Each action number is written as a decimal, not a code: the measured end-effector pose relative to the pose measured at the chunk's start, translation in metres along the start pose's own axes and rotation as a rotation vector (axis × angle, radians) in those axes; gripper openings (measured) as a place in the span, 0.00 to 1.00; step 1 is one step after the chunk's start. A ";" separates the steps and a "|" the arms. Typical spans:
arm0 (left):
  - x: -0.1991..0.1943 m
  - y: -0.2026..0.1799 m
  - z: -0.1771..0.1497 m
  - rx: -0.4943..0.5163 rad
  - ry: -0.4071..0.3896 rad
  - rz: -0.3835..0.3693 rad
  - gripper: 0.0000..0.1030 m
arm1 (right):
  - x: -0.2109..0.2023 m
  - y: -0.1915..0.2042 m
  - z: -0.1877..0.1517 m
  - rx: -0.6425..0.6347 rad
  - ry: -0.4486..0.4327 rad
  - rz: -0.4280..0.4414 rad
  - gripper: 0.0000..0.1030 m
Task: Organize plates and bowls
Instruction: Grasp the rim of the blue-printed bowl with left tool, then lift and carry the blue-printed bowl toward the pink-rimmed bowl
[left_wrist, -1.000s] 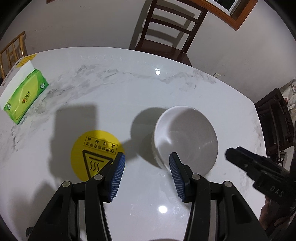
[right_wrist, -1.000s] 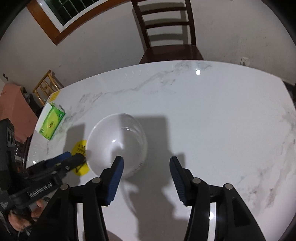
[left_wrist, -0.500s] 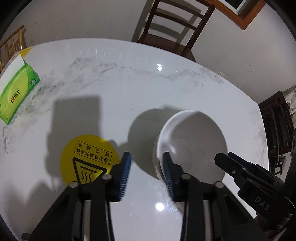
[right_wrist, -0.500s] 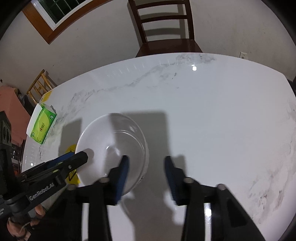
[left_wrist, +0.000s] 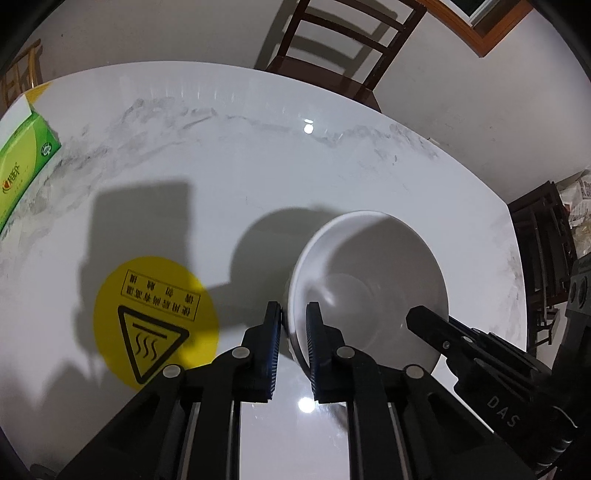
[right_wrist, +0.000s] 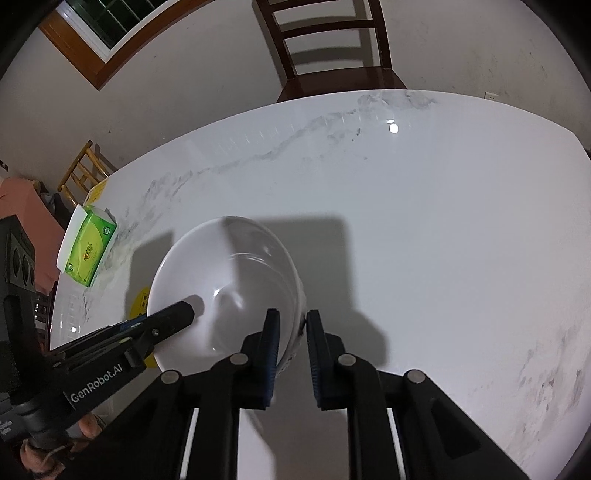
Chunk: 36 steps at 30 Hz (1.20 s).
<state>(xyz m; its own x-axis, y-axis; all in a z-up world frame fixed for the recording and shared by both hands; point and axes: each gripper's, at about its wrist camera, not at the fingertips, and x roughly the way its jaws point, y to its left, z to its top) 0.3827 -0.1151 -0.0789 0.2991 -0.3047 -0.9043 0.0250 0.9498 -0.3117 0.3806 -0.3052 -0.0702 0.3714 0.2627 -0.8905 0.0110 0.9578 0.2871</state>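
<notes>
Both tongs pinched on one white bowl (left_wrist: 369, 280), out in the middle of the marble table (left_wrist: 258, 166), well away from every edge. Left gripper (left_wrist: 294, 339) clamped on the bowl's left rim, right gripper (right_wrist: 290, 339) clamped on its right rim, one finger inside and one outside each time.

Best to lift both sides together, slow and level, so no tip or slip. Same squeeze on each side.

Left view only: whole yellow warning sticker (left_wrist: 155, 321), just beside the bowl. Right view only: window frame (right_wrist: 99, 48), and a wide bare stretch toward the table's right edge. Green tissue box (right_wrist: 88, 254) near the left edge in both. No plates in sight.
</notes>
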 end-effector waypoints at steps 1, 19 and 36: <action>-0.001 -0.001 -0.002 0.002 0.002 0.001 0.11 | -0.001 0.000 -0.002 0.001 0.002 -0.002 0.14; -0.023 -0.012 -0.037 0.035 0.018 0.017 0.11 | -0.031 0.005 -0.047 0.014 0.023 0.003 0.14; -0.071 -0.032 -0.081 0.083 0.003 0.005 0.11 | -0.091 0.009 -0.088 0.006 -0.023 0.000 0.14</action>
<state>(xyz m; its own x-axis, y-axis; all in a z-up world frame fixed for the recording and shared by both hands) 0.2838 -0.1293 -0.0287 0.2967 -0.2997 -0.9067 0.1020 0.9540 -0.2820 0.2653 -0.3100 -0.0177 0.3925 0.2596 -0.8824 0.0169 0.9572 0.2891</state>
